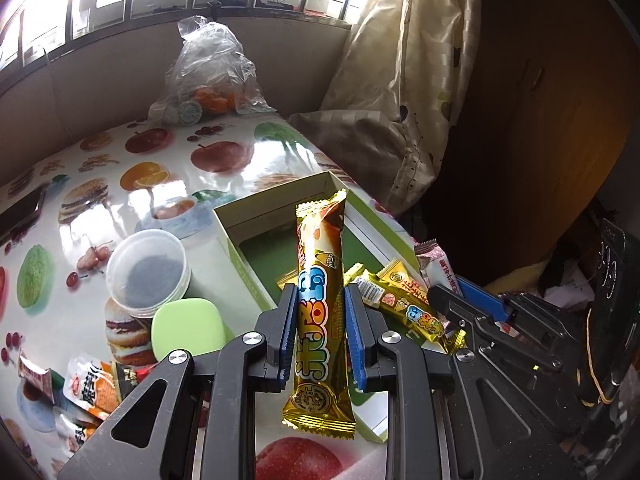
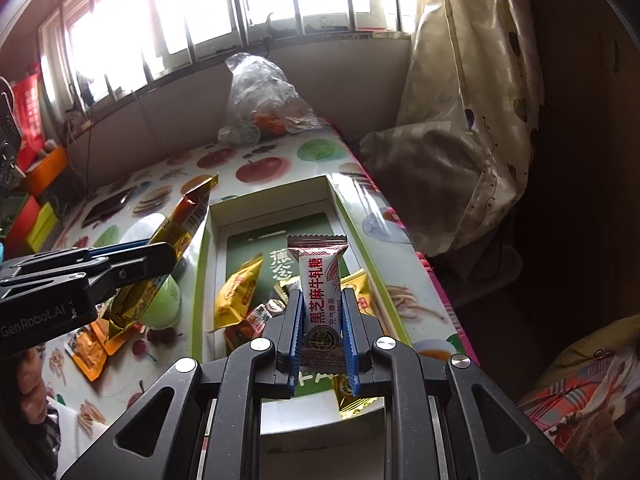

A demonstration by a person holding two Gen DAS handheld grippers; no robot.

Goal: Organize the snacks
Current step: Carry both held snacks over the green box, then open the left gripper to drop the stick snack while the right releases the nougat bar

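Fruit-print tablecloth [image 1: 224, 152] bears green box [image 2: 202, 264]; left gripper [image 1: 320, 300] clamps gold bar [image 1: 320, 280] lengthwise beside it, right gripper [image 2: 322, 304] clamps nougat packet [image 2: 320, 284] directly above, nearer.

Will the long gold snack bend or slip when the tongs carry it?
Probably not much. The gold snack stands straight up from the left tongs, so it seems fairly stiff. Its shiny foil looks slippery, though the ridged blue pads should help. It's likely light.
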